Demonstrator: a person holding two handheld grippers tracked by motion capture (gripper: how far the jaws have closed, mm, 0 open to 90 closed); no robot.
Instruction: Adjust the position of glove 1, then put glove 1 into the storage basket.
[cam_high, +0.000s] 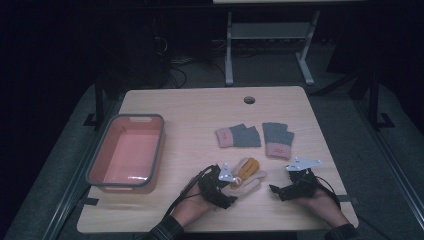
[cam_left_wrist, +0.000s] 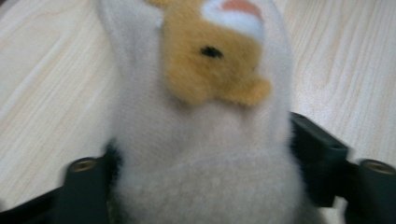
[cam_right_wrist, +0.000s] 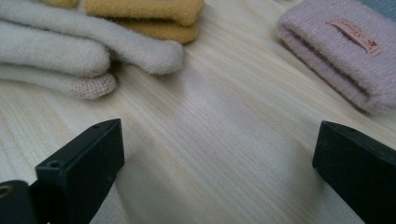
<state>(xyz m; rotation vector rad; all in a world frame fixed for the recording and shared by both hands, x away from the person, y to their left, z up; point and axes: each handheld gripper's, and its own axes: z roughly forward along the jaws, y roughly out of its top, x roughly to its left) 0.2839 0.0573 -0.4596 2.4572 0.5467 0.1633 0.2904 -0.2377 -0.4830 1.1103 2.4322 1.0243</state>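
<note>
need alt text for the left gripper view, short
A fuzzy cream glove with a tan animal-face patch sits between the left gripper's two black jaws, which press against its cuff on either side. Light wood table shows behind it; the image is slightly blurred.

The right gripper (cam_right_wrist: 215, 163) holds its two black jaws wide apart over bare wooden table (cam_right_wrist: 224, 140), with the cream glove fingers (cam_right_wrist: 70, 51) and mustard fabric (cam_right_wrist: 149, 11) ahead at left and a pink knitted cuff (cam_right_wrist: 336, 51) at right.
</note>
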